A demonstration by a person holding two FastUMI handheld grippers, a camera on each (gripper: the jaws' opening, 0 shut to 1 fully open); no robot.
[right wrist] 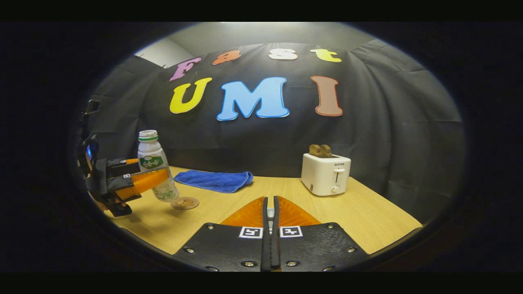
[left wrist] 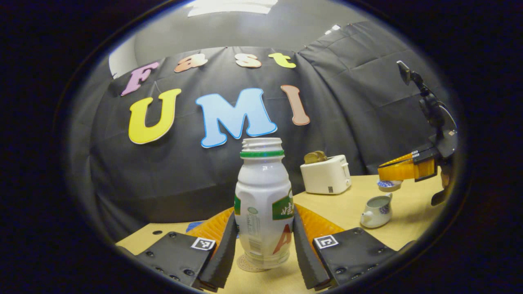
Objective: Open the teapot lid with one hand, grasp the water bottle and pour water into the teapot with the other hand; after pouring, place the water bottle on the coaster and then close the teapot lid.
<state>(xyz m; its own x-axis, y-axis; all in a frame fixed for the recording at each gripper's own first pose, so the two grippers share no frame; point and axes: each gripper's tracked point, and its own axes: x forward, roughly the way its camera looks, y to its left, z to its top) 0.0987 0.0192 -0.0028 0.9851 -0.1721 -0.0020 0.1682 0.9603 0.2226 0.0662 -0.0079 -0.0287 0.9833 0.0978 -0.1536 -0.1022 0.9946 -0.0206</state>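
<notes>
Two steps left: bottle (left wrist: 263, 204) to be released, lid (left wrist: 389, 184) replaced.
Left jaws grasp it over coaster (right wrist: 184, 203); right jaws clenched on lid above open teapot (left wrist: 376, 210).

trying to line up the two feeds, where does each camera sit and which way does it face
Left gripper view: rides the left gripper, facing the booth wall; its fingers flank the water bottle; teapot and right gripper at right.
Right gripper view: rides the right gripper, facing the wall over the table; the left gripper holds the bottle above the coaster.
Shared: bottle, toaster.
</notes>
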